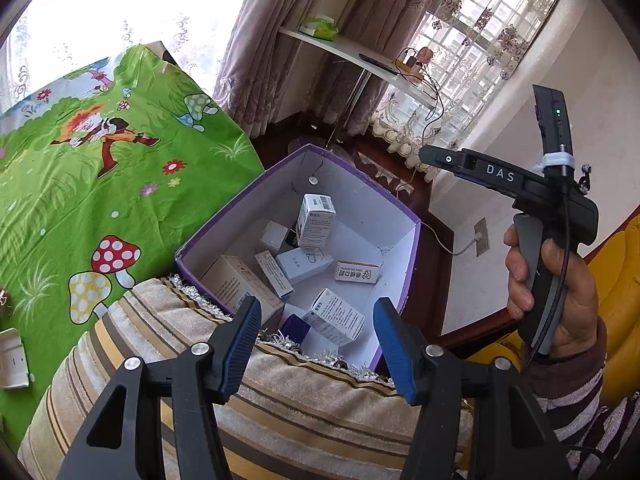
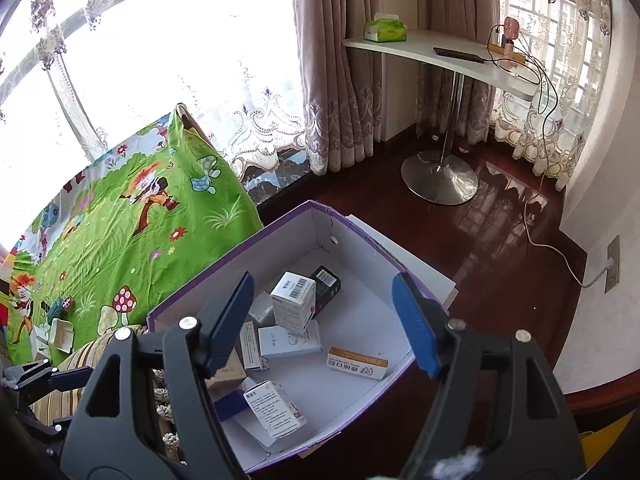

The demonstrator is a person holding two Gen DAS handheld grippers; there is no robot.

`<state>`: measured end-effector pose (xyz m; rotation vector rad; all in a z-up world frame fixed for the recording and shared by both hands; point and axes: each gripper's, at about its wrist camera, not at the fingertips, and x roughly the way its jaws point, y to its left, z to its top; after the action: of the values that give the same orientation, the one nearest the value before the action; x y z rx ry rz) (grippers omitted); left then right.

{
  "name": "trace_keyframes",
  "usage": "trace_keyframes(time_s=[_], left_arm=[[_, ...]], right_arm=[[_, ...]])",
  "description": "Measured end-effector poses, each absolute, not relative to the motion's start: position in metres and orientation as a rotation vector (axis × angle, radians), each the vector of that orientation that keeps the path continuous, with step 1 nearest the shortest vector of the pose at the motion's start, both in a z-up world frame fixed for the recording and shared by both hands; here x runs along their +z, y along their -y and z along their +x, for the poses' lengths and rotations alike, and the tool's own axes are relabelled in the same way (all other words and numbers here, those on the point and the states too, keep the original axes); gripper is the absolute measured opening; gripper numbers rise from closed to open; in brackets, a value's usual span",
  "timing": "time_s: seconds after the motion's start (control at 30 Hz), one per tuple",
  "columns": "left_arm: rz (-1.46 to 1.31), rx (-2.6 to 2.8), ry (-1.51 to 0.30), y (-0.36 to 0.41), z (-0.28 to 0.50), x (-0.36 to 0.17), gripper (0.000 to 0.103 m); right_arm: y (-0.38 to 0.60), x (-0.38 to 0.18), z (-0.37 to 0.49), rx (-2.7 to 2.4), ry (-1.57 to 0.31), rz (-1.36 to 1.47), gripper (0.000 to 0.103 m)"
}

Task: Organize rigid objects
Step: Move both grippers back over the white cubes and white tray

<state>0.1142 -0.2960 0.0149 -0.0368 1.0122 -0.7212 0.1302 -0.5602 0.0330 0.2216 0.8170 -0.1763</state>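
Both tongs released and empty above a purple box of small cartons

The left tongs (image 1: 318,344) stand apart with nothing between the blue pads, hovering over a striped cushion (image 1: 304,412); just beyond their tips lies the purple box (image 1: 224,216), white inside, its top open. The right tongs (image 2: 324,320) also gape with nothing gripped, and the box (image 2: 208,280) sits directly under and ahead of them. Inside it is a loose jumble of small cartons: a white carton with a barcode (image 2: 294,300) standing upright past the tips, a black carton (image 2: 327,284) behind it, a flat orange-and-white carton (image 2: 357,363) toward the right finger, and a white text-covered carton (image 2: 274,408) lying tilted nearest. A green cartoon sheet (image 2: 120,220) spreads to the left of both tongs
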Motion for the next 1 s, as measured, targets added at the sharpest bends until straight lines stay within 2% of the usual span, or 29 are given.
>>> trace_keyframes(time_s=[0.1,0.17,0.23,0.43,0.63,1.0], left_arm=[[-0.053,-0.652,-0.968,0.282,0.113,0.024,0.060],[-0.053,-0.597,-0.944,0.272,0.114,0.030,0.060],[-0.062,-0.554,-0.901,0.260,0.111,0.036,0.062],[-0.010,-0.476,-0.759,0.234,0.099,0.053,0.063],[-0.113,-0.460,-0.767,0.199,0.096,0.048,0.063],[-0.276,-0.362,-0.792,0.133,0.088,0.039,0.063]], right_arm=[[0.552,0.046,0.127,-0.181,-0.765,0.183,0.086],[0.545,0.054,0.125,-0.193,-0.729,0.149,0.095],[0.540,0.061,0.123,-0.210,-0.698,0.127,0.098],[0.524,0.071,0.123,-0.197,-0.654,0.110,0.099],[0.497,0.070,0.113,-0.102,-0.571,0.090,0.099],[0.438,0.066,0.114,0.173,-0.635,0.070,0.099]])
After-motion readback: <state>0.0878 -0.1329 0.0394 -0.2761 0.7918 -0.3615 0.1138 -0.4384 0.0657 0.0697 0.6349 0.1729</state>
